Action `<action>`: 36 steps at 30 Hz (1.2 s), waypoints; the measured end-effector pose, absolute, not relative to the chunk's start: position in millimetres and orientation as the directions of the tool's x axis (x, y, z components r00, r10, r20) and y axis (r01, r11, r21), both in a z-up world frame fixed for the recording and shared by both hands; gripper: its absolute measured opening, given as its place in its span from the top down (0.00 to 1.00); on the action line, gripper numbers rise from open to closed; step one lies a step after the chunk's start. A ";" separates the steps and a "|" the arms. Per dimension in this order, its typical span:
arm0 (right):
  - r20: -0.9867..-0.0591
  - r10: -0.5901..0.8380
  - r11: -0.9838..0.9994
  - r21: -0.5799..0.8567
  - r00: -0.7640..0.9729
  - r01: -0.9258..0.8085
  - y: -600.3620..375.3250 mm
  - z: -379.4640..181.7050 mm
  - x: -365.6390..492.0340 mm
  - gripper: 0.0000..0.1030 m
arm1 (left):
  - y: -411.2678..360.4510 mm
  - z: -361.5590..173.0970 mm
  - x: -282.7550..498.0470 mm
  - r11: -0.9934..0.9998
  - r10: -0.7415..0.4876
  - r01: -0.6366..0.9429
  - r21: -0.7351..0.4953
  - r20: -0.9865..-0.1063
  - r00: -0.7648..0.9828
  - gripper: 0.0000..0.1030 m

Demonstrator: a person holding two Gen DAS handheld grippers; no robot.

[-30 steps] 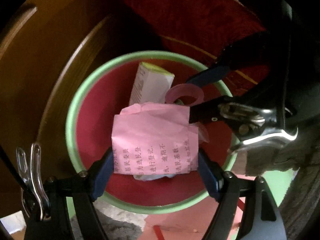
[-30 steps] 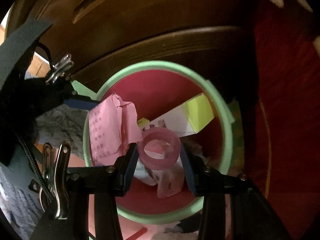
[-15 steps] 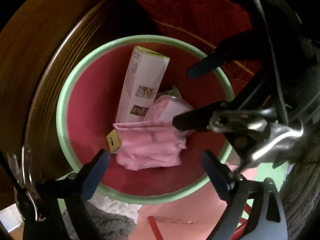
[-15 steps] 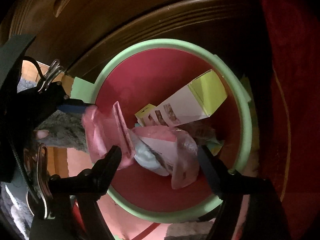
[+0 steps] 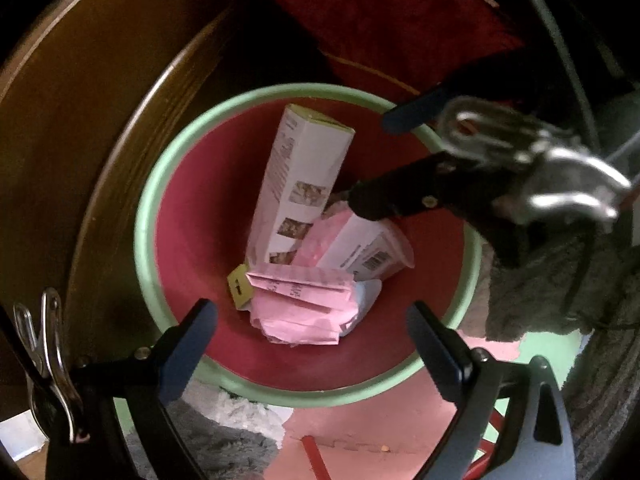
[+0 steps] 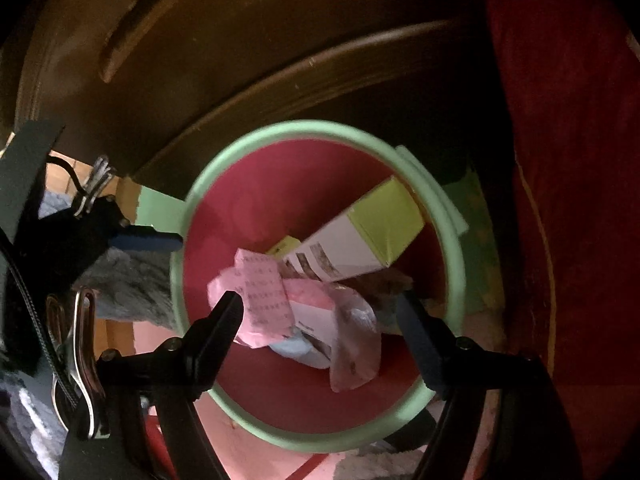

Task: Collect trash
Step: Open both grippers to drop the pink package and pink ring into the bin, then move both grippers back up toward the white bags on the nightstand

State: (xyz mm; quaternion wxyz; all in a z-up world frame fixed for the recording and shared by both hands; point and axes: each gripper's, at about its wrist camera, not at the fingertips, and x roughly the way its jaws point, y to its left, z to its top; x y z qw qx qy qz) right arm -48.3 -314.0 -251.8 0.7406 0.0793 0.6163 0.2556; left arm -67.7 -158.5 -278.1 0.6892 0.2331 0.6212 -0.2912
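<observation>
A bin with a green rim [image 5: 148,208] [image 6: 320,128] and a red inside stands below both grippers. In it lie a white box with a yellow-green end [image 5: 300,176] [image 6: 348,252], a folded pink printed paper [image 5: 304,304] [image 6: 260,292] and a clear plastic packet [image 5: 360,248] [image 6: 352,344]. My left gripper [image 5: 312,320] hangs open over the bin, with nothing between its fingers. My right gripper [image 6: 318,304] is open and empty too. In the left wrist view it reaches in from the right [image 5: 384,156]. A blue finger [image 6: 144,240] of the left gripper shows at the rim.
Dark wooden furniture [image 5: 80,120] curves round the bin's far and left sides. A red cloth [image 5: 380,20] lies beyond it. A grey fluffy rug [image 5: 224,440] and a pink floor mat [image 5: 360,432] are on the near side. A grey sleeve [image 5: 560,280] is at right.
The left jaws spread and the pink paper fell into the bin. The right jaws spread too, and the pink ring they held dropped out of sight among the trash.
</observation>
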 end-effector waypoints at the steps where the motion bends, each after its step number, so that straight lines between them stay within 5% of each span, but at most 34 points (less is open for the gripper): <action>1: -0.872 0.476 0.857 0.429 0.118 -0.287 -313.3 -247.7 -48.8 0.22 | -158.1 -275.5 -66.0 0.722 -0.107 0.691 -0.030 -0.992 0.069 0.05; 23: -0.827 0.476 0.875 0.413 0.300 -0.252 -337.1 -180.9 -66.4 0.22 | -159.4 -221.8 -67.4 0.770 -0.217 0.628 -0.113 -0.972 0.092 0.06; 36: -0.720 0.548 0.826 0.384 0.425 -0.413 -344.5 -91.2 -74.9 0.22 | -148.4 -114.5 -75.9 0.819 -0.349 0.562 -0.118 -0.879 0.326 0.06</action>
